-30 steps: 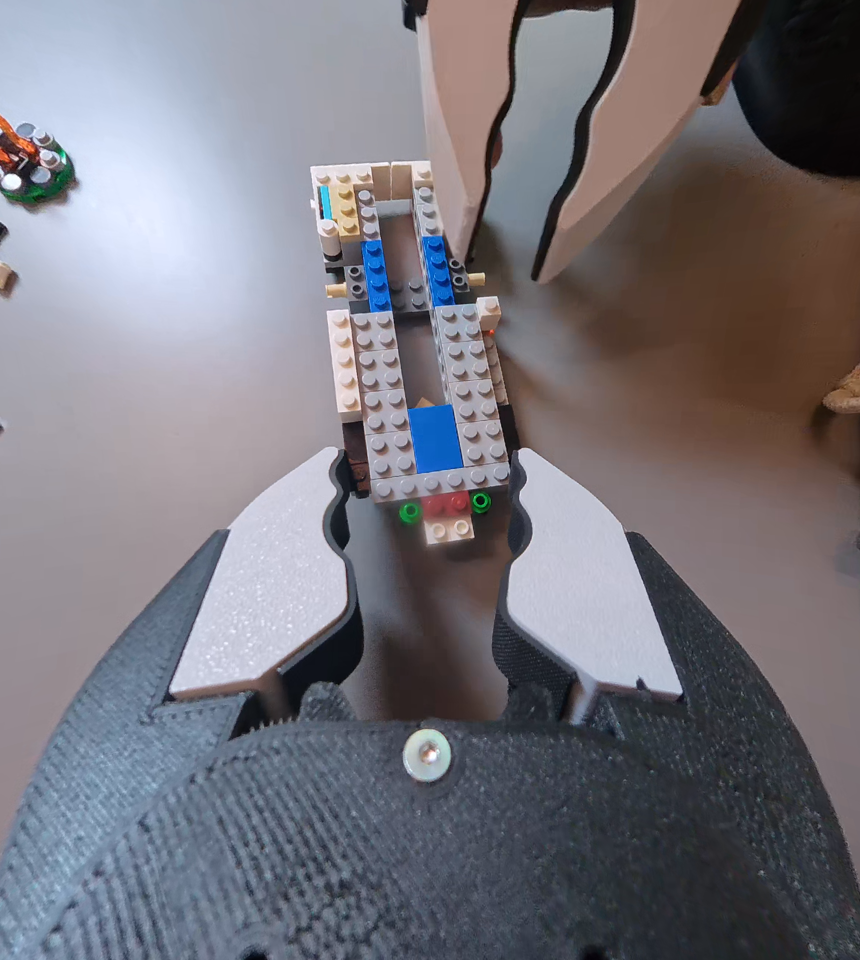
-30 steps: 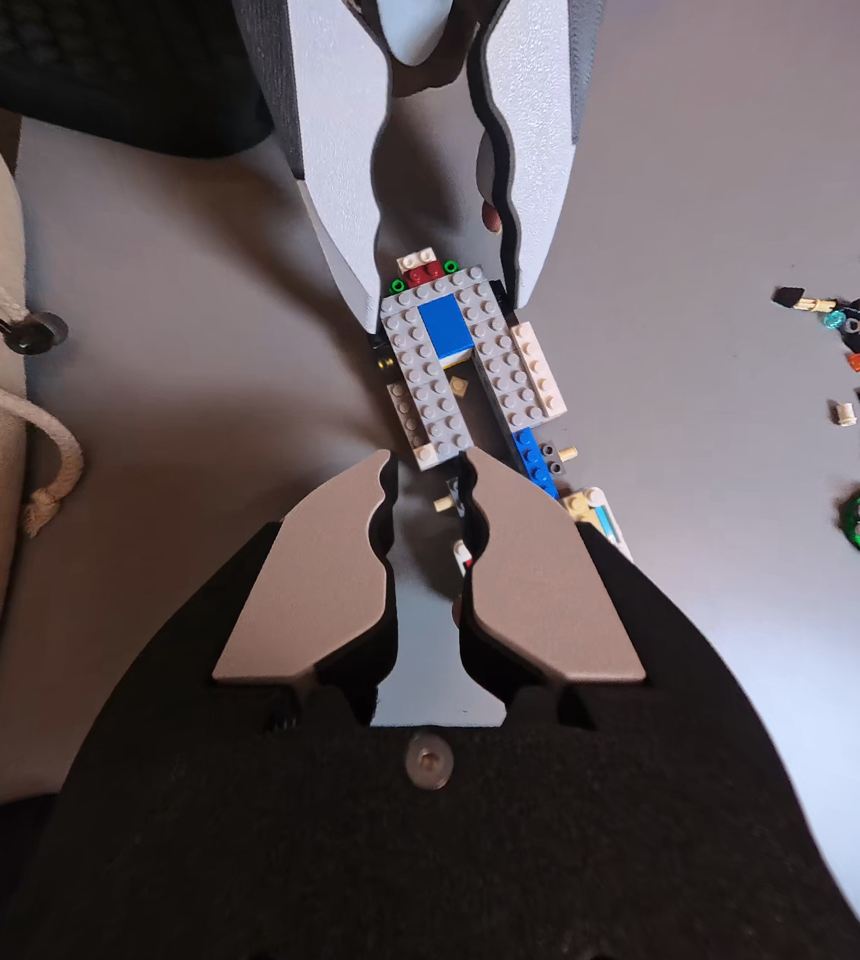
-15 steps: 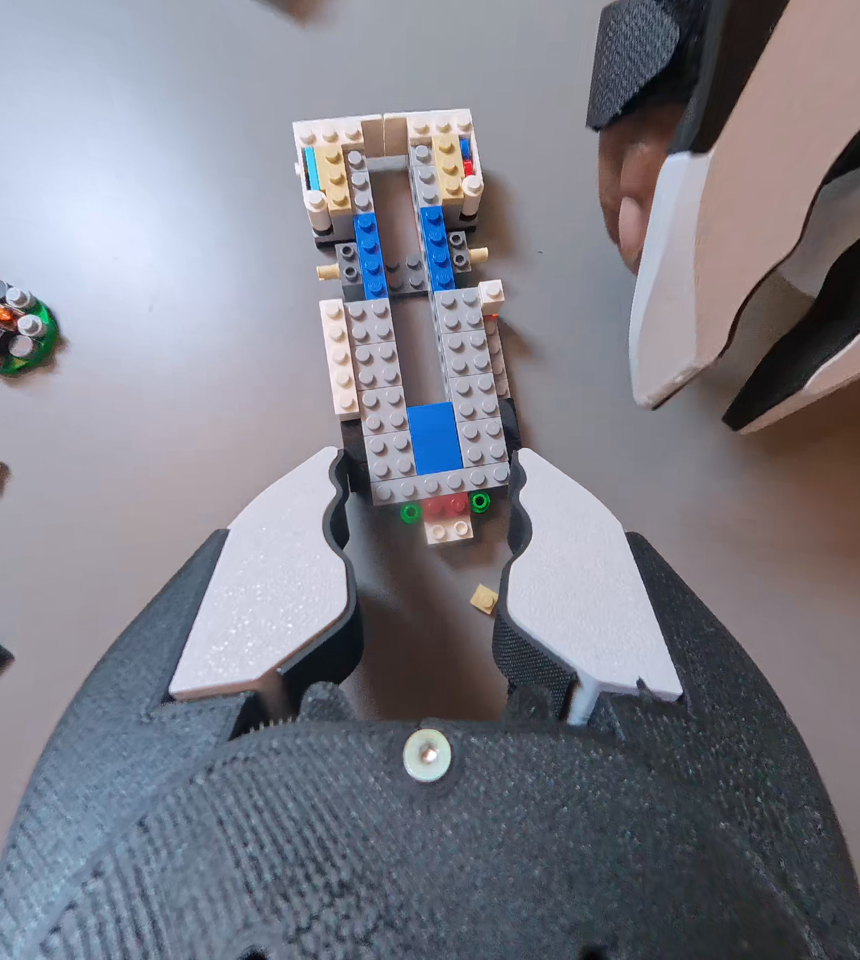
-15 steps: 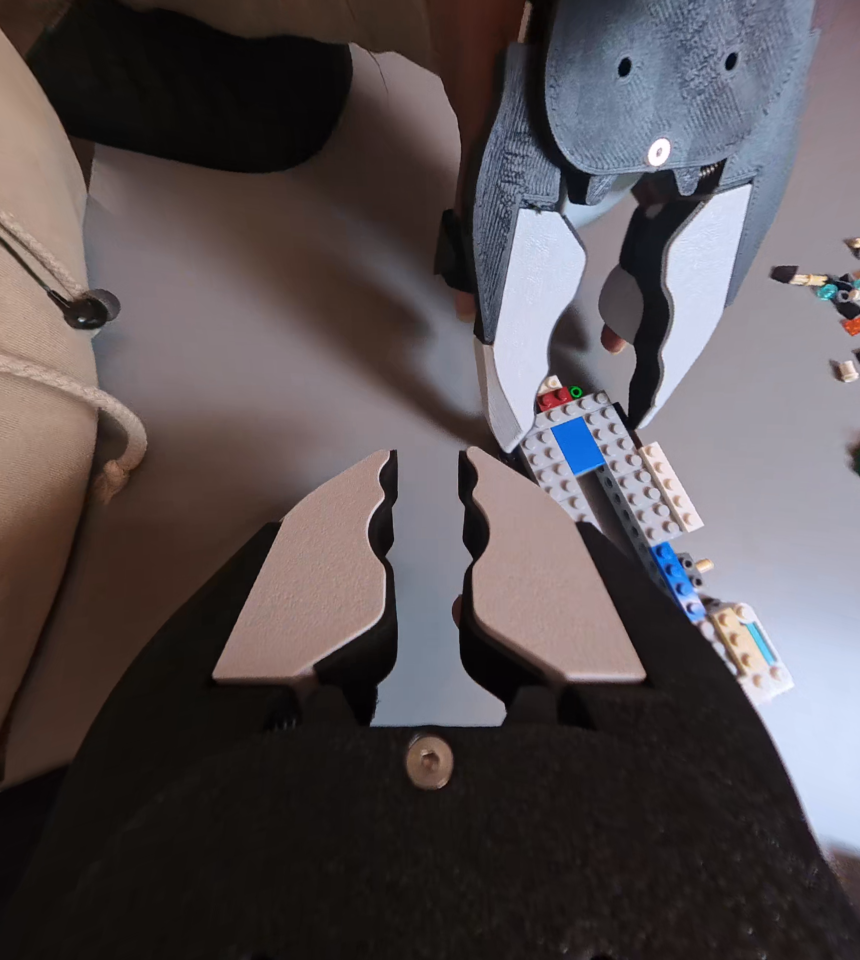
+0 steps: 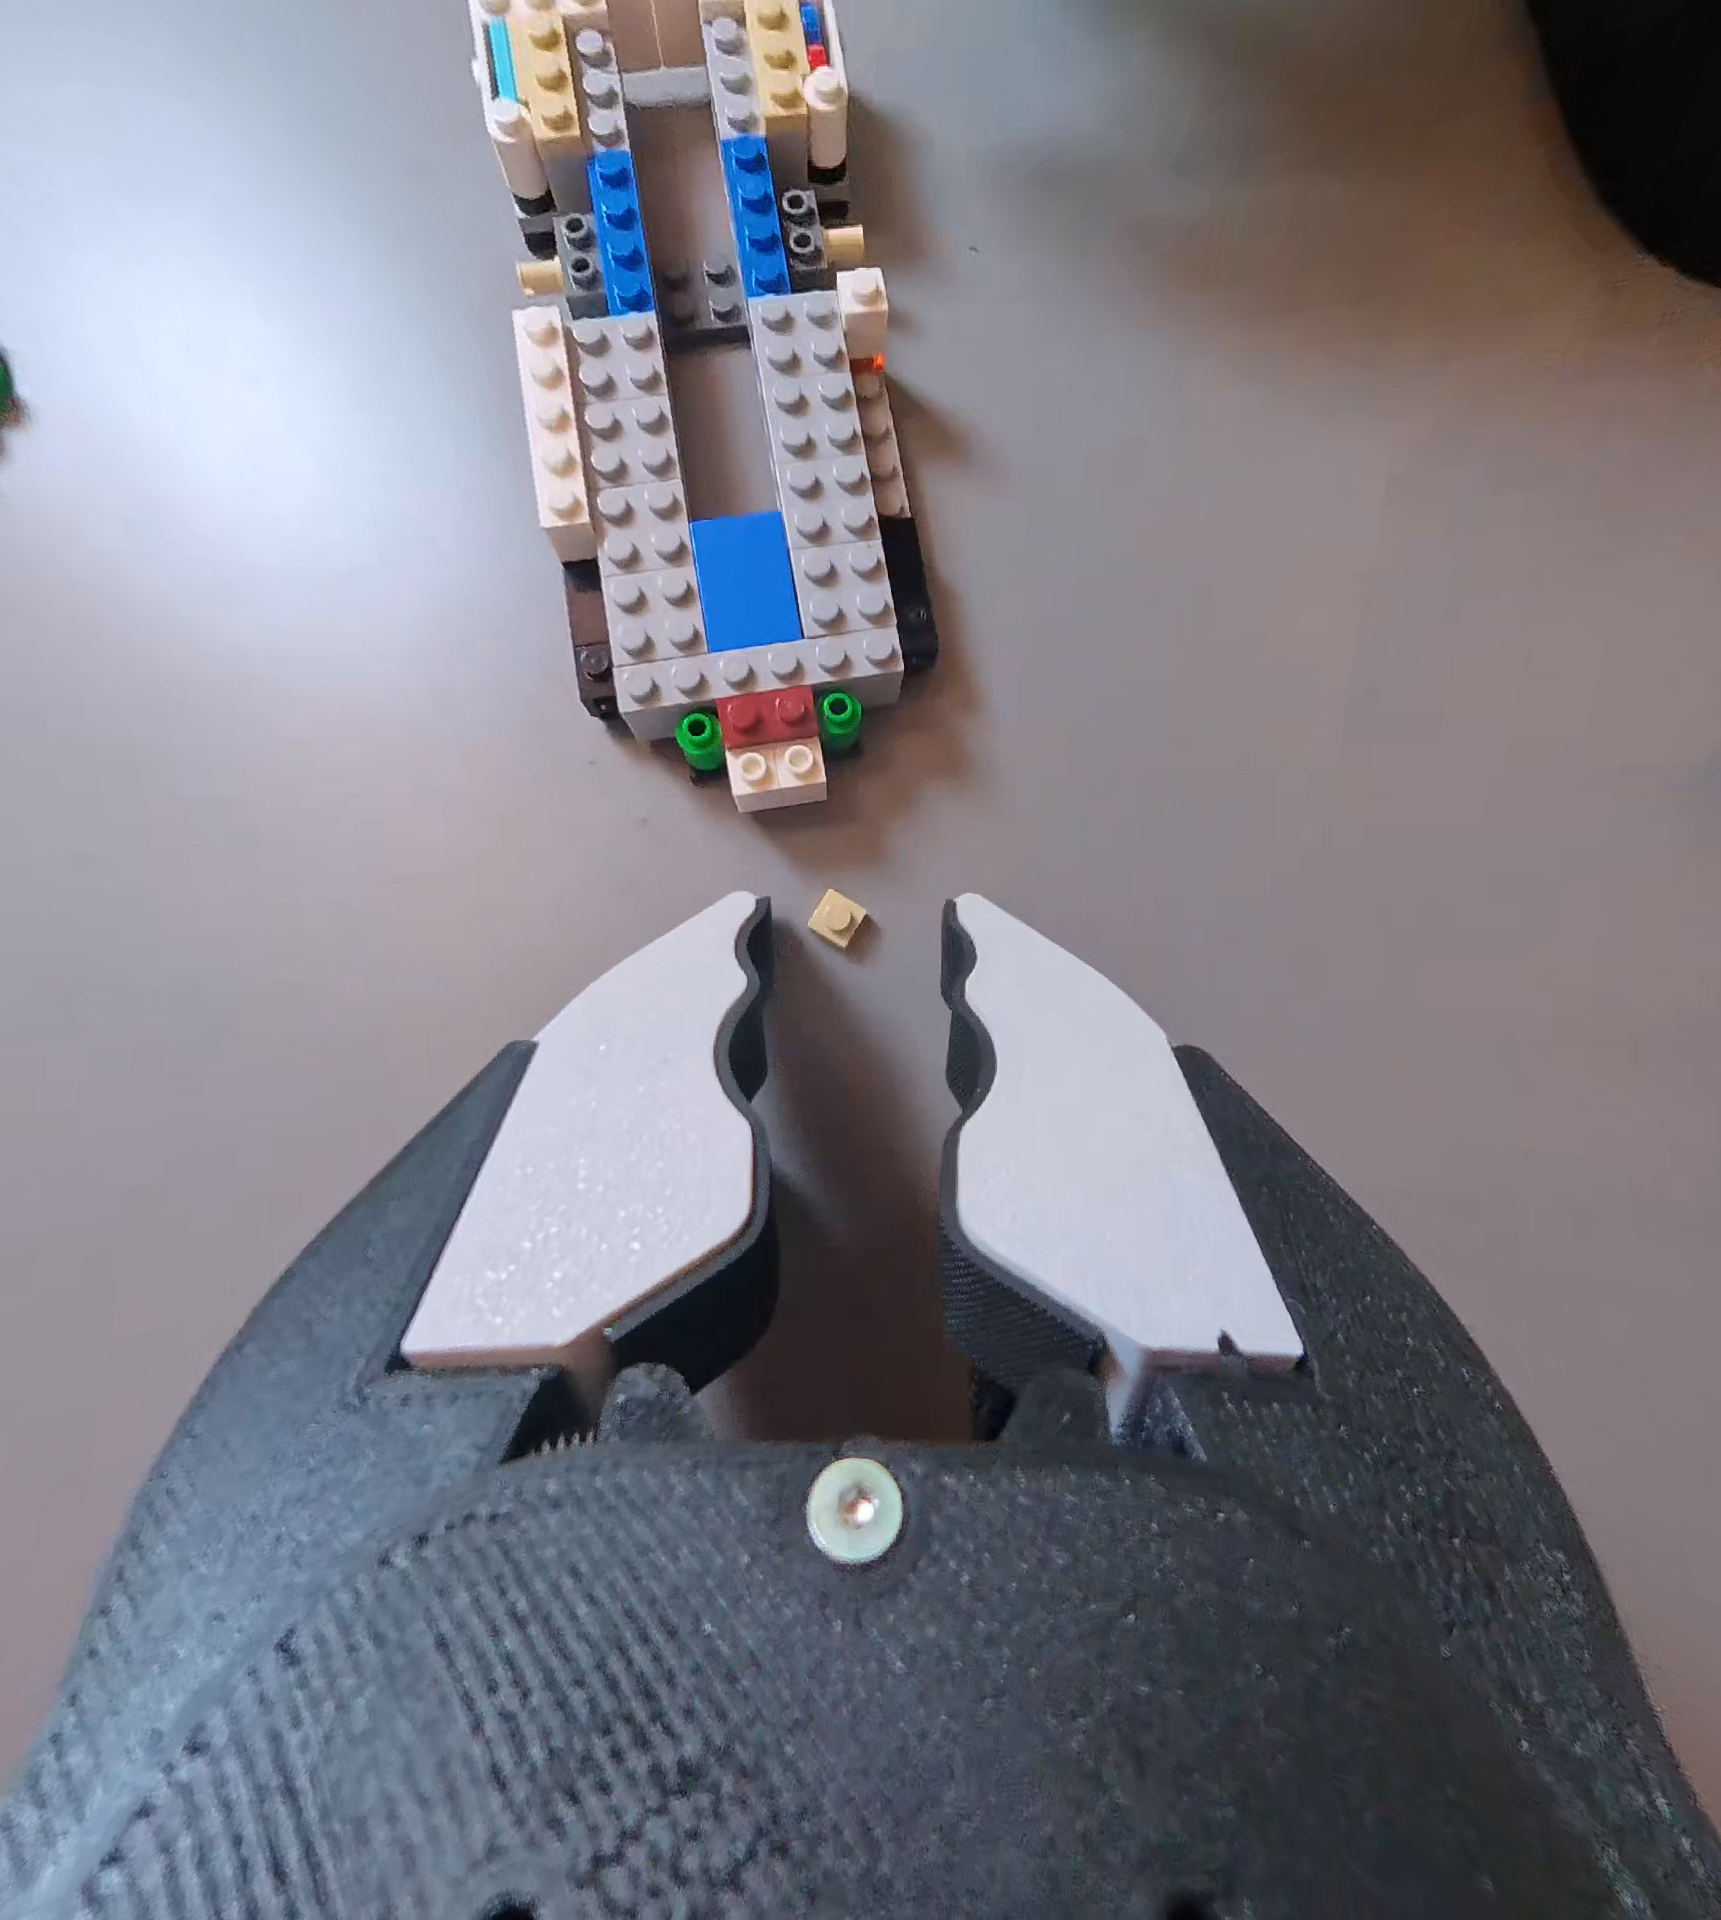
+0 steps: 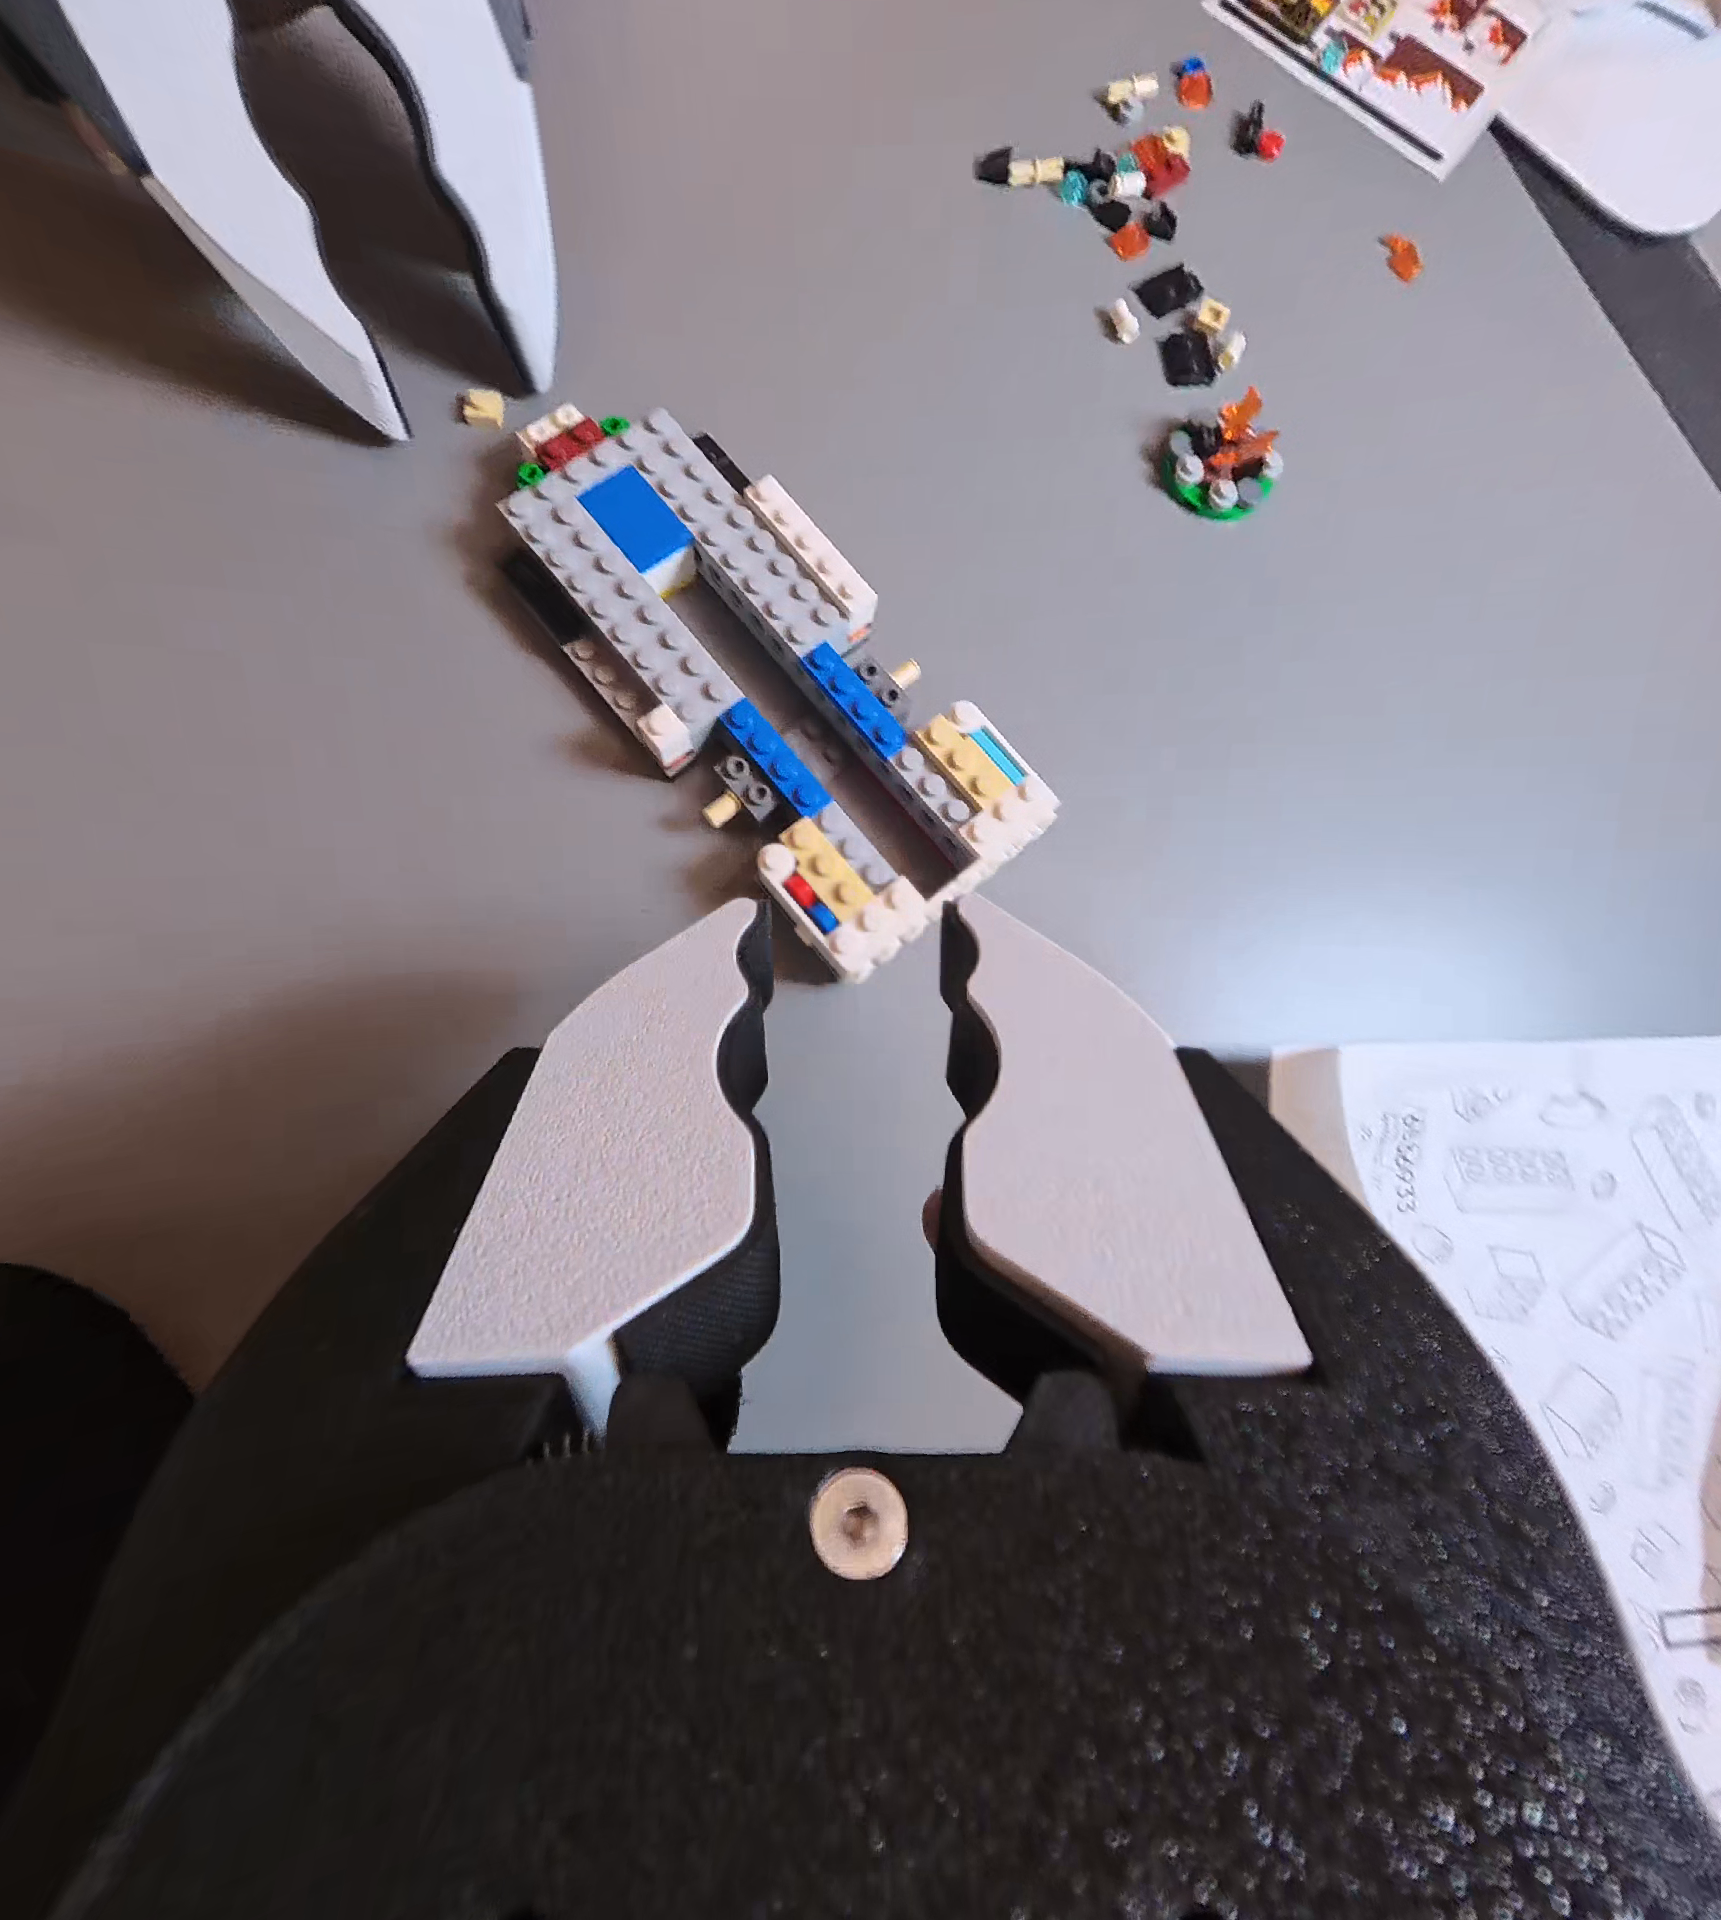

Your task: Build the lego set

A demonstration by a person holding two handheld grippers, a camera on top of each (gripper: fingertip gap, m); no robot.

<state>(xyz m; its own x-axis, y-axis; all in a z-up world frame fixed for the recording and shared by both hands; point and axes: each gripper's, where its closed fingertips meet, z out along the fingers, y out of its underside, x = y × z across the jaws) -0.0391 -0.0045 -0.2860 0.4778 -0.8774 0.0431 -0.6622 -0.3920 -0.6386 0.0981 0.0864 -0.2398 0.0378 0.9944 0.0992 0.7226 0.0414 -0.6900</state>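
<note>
From my left wrist view, the left gripper [image 5: 851, 914] stands partly open and holds nothing; a tan stud plate [image 5: 841, 921] lies loose between its tips, the brick model [image 5: 731, 416] just beyond. From my right wrist view, the right gripper [image 6: 851, 914] is likewise partly open and bare, its tips at the model's white end [image 6: 887, 920]; loose bricks [image 6: 1147, 208] and a printed sheet [image 6: 1562, 1247] lie off to the right.

A hobby desk: grey tabletop [image 6: 1251, 727], scattered toy bricks [image 6: 1136, 197], instruction sheet [image 6: 1583, 1247].
</note>
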